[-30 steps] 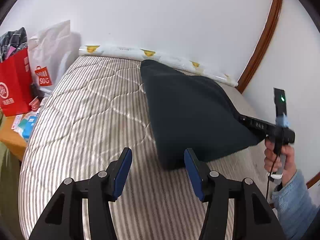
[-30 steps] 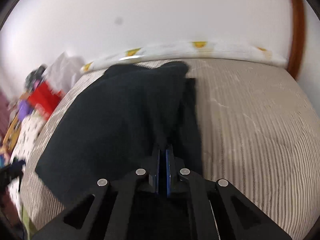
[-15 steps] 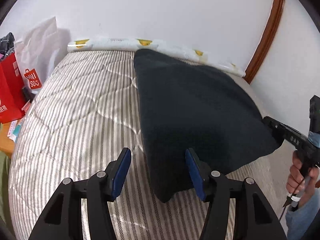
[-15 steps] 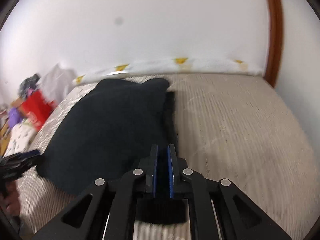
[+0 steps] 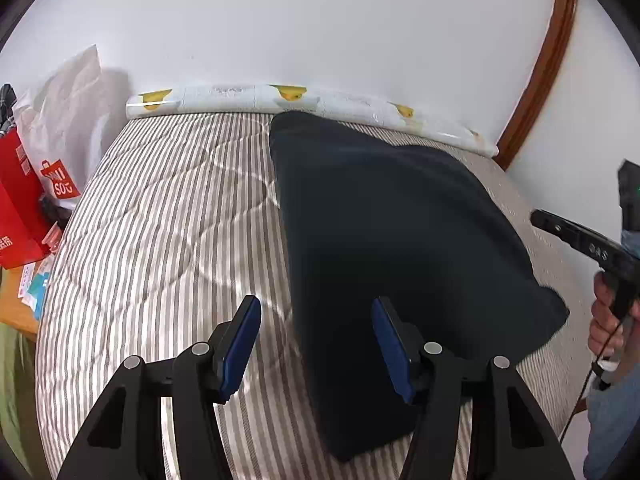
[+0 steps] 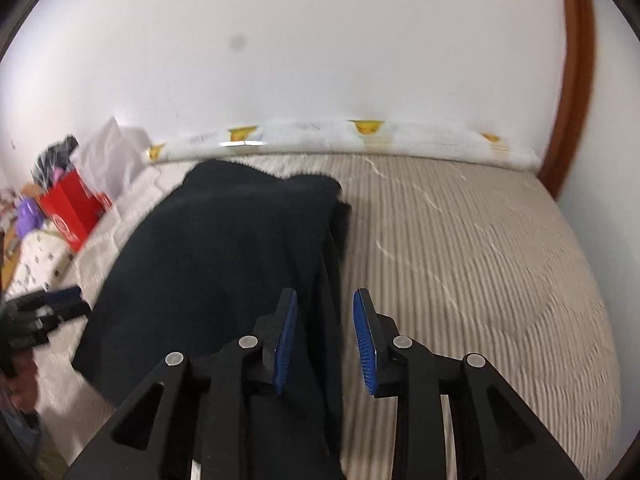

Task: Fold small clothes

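A dark navy garment [image 5: 392, 240] lies folded flat on the striped mattress [image 5: 172, 220]. My left gripper [image 5: 316, 340] is open and empty, hovering over the garment's near left edge. My right gripper [image 6: 325, 338] is open and empty above the garment's right edge [image 6: 240, 260]. In the left wrist view the right gripper [image 5: 580, 240] shows at the far right, apart from the cloth's corner. In the right wrist view the left gripper [image 6: 48, 312] shows at the far left, beside the cloth.
A rolled white mat with yellow prints [image 5: 320, 100] lies along the wall. A red bag [image 5: 16, 208] and a white shopping bag [image 5: 64, 120] stand left of the bed. A brown door frame [image 5: 536, 72] stands at the right.
My right gripper has opened and let go of the garment's corner, which now lies flat on the mattress. My left gripper stays open over the near edge.
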The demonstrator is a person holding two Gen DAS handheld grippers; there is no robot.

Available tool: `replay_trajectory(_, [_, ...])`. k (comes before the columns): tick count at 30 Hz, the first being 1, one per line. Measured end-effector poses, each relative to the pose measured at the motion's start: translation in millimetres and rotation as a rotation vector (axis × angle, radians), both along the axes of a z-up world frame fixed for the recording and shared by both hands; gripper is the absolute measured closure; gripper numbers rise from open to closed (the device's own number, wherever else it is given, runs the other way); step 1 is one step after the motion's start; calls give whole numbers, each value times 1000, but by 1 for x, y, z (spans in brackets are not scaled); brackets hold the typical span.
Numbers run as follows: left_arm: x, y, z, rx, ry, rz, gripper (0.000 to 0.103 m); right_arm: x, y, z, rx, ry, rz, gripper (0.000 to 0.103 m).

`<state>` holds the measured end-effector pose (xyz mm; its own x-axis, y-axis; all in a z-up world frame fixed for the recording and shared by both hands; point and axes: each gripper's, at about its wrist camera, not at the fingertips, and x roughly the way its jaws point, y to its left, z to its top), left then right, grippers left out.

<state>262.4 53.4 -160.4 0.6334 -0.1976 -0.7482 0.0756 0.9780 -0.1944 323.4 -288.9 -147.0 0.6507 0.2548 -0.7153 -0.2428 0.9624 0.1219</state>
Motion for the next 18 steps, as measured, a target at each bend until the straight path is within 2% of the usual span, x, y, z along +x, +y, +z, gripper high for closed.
replay_trajectory(3, [9, 1, 1, 18, -6, 7, 48, 29, 5, -8, 23, 58, 28, 74])
replay_trajectory(6, [16, 3, -3, 0, 4, 5, 48, 54, 7, -24, 63, 148, 51, 74])
replay_trajectory(9, [22, 1, -10, -7, 24, -10, 48, 69, 13, -42, 61, 206, 60, 75])
replay_trajectory(10, [23, 1, -12, -4, 28, -13, 48, 69, 14, -43, 64, 205, 74, 88])
replay_trajectory(11, [24, 0, -15, -1, 30, -19, 48, 66, 15, -40, 63, 181, 95, 96])
replay_trajectory(14, [26, -1, -19, 6, 32, -29, 47, 55, 11, -22, 47, 57, 135, 97])
replay_trajectory(18, [28, -4, -21, 21, 40, -32, 43, 70, -1, -31, 66, 100, 89, 100])
